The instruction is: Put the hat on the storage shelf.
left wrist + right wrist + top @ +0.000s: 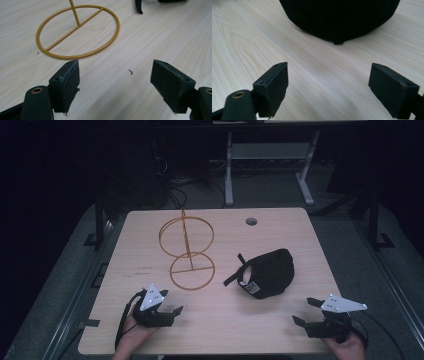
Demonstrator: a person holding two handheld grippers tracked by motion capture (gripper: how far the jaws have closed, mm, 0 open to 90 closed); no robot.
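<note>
2 grippers: both parked at the near edge of the table [150, 340], apart from everything, likely a rest stance ahead of a first reach.
Left gripper [172, 312]: at 7 o'clock on the tabletop, jaws spread wide, nothing between them; bare wood alone past the pads [65, 86] in the left gripper view; aimed toward 1 o'clock, at the stand's base ring.
Right gripper [306, 312]: at 5 o'clock, likewise released and empty; pads [273, 87] wide apart over bare wood in the right gripper view; aimed toward 11 o'clock, at the cap.
Cap [267, 272]: black, lying just right of centre, at about 3 o'clock from the table's middle; turned so the inside label faces the near edge, hence resting on crown or side rather than brim-down, though exact pose hard to tell.
Cap axis: long axis running roughly 8 o'clock to 2 o'clock; strap [235, 272] trailing off the 8 o'clock end toward the stand; crown bulk toward 2 o'clock.
Wire stand [187, 252]: gold, at 11 o'clock from centre, upright on a flat ring [77, 31] with a cross bar; 1 upper hoop held level on the post, seemingly a perch for the cap.
Gap: cap and stand near, not touching.
Likely reason for layout: cap within reach of the right gripper, stand before the left for steadying.
</note>
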